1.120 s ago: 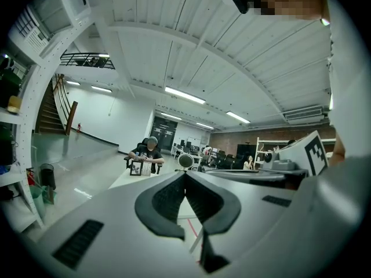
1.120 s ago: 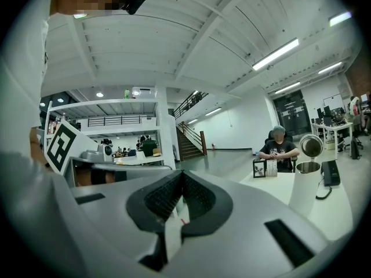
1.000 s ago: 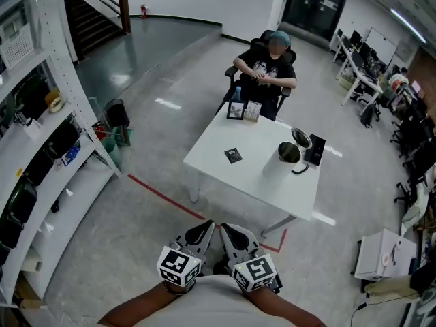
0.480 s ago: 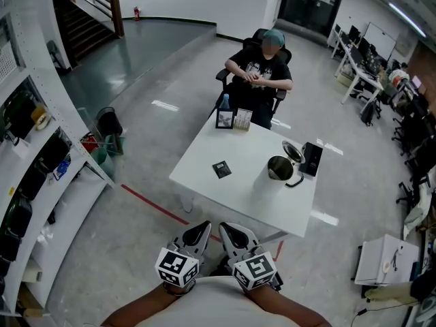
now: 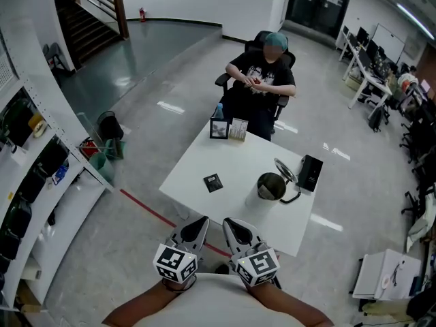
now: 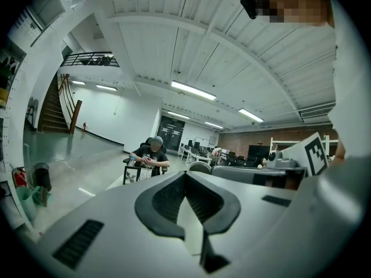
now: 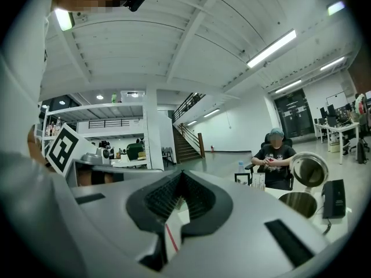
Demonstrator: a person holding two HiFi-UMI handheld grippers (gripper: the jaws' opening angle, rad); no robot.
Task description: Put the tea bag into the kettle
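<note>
ok, by my read this is the approach: bring a gripper in over the counter (image 5: 240, 154) edge, open its fingers (image 5: 195, 233) early, then pinch the flat tea bag (image 5: 213, 182) by one edge. left gripper (image 5: 202, 221) and right gripper (image 5: 229, 223) are both clenched on nothing, side by side short of the near edge. tea bag lies mid-counter, well apart from the fingers, left of the open kettle (image 5: 271, 187).

Beyond our left tongs (image 5: 196, 226) and right tongs (image 5: 237, 227), both matt grey plastic with ribbed black pads (image 7: 160, 200), we see a kettle (image 5: 271, 187) of shiny bare metal on a smooth, matt white desk (image 5: 238, 162). The grey floor (image 5: 150, 94) to their left is glossy, mirroring lights.
</note>
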